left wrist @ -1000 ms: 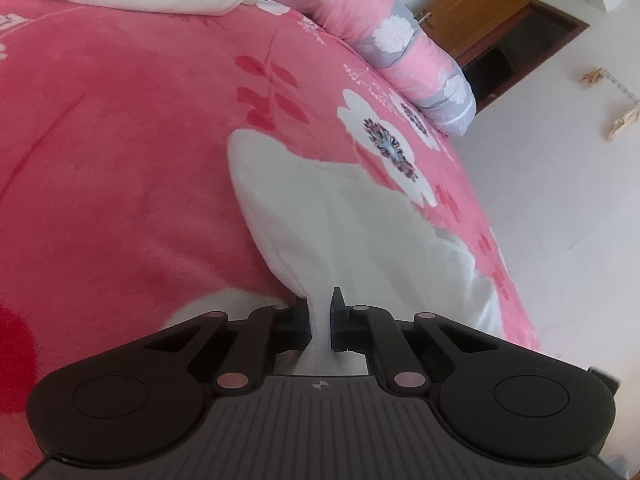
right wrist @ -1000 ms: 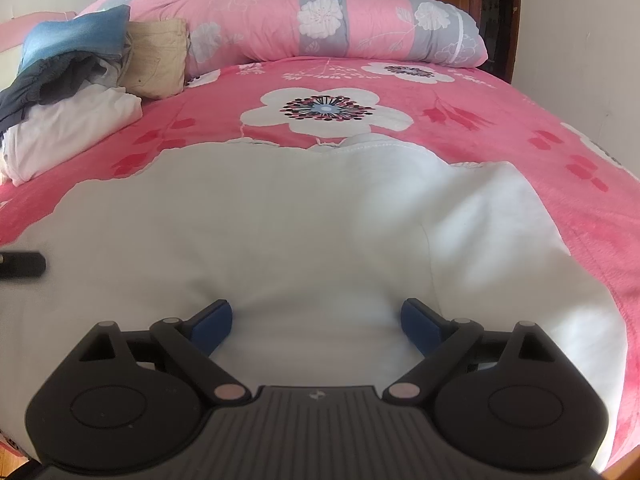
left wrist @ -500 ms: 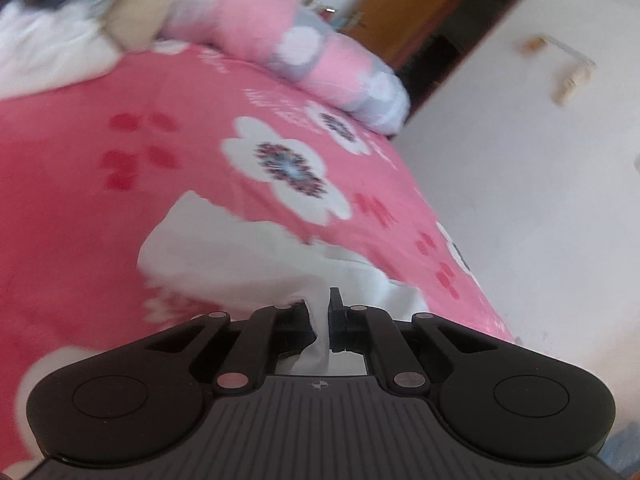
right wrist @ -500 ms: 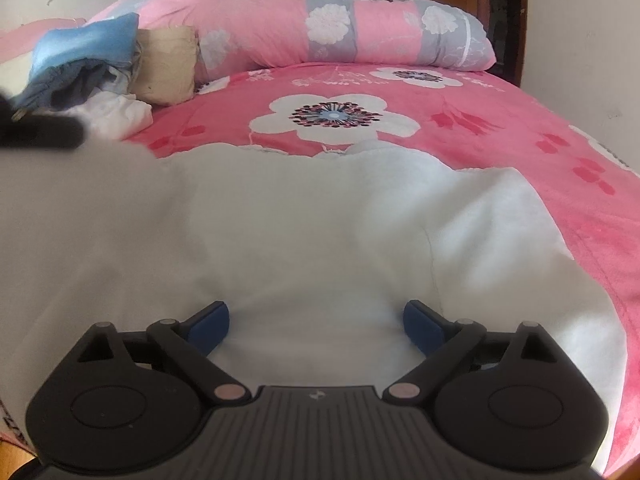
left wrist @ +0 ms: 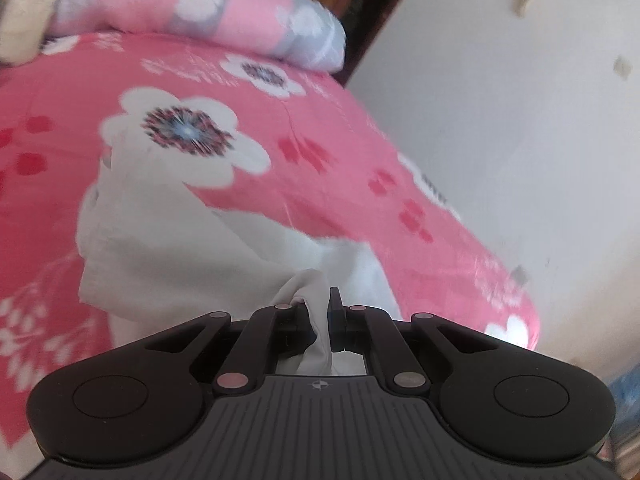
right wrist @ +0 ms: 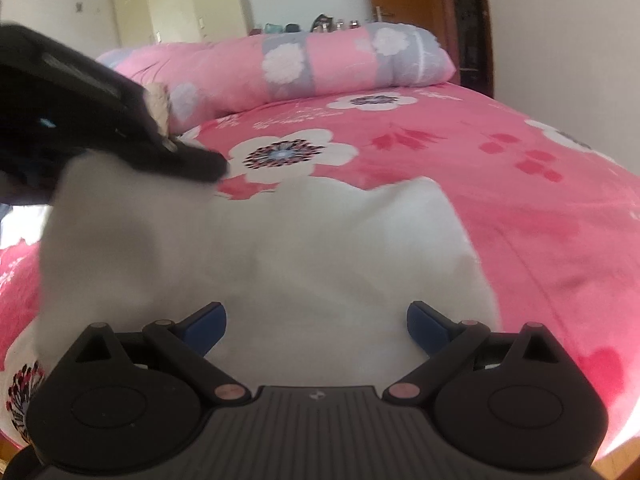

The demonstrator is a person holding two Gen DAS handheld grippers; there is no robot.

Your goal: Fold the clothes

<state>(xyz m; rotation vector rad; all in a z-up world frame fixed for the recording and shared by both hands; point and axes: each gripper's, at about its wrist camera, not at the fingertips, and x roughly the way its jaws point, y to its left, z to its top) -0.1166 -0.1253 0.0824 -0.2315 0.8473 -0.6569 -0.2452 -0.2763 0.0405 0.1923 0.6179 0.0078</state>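
Left wrist view: the left tool (left wrist: 320,304) is clenched on a corner of the white cotton garment (left wrist: 168,240), lifting it to fold over. Below the released right tool (right wrist: 316,320), the rest lies on the pink flowered bed (right wrist: 540,200).

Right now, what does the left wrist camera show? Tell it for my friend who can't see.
The left gripper is shut on a bunched bit of a white garment, lifting it off a pink flowered blanket. Behind lies a long pink and grey pillow, with a white wall to the right.
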